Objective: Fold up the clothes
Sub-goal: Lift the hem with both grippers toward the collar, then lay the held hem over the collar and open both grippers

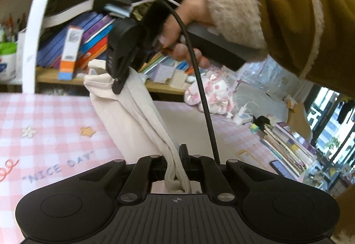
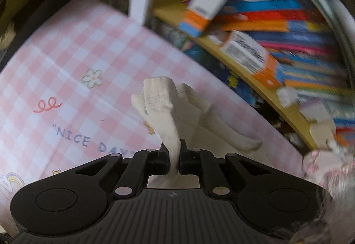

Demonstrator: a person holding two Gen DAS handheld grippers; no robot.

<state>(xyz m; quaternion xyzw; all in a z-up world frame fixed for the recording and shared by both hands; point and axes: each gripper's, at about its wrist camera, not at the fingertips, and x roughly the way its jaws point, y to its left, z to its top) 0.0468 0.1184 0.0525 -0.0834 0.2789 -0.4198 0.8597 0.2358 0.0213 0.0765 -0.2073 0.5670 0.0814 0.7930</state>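
Pink-checked cloth (image 1: 44, 115) covering the worktop bears the blue words "NICE DAY" near its front edge, beside a printed flower and star. Above it the cream garment (image 1: 133, 106) hangs stretched between both tools. Left gripper (image 1: 175, 168) has its jaws closed tight on one bunched end. Right gripper (image 1: 119, 82), tipped steeply downward in a hand (image 1: 177, 28) with a fleece-cuffed brown sleeve (image 1: 299, 22), is clamped on the other end.

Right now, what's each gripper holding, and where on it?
Both grip the cream garment: left gripper on a bunched edge, right gripper on a gathered hemmed end.
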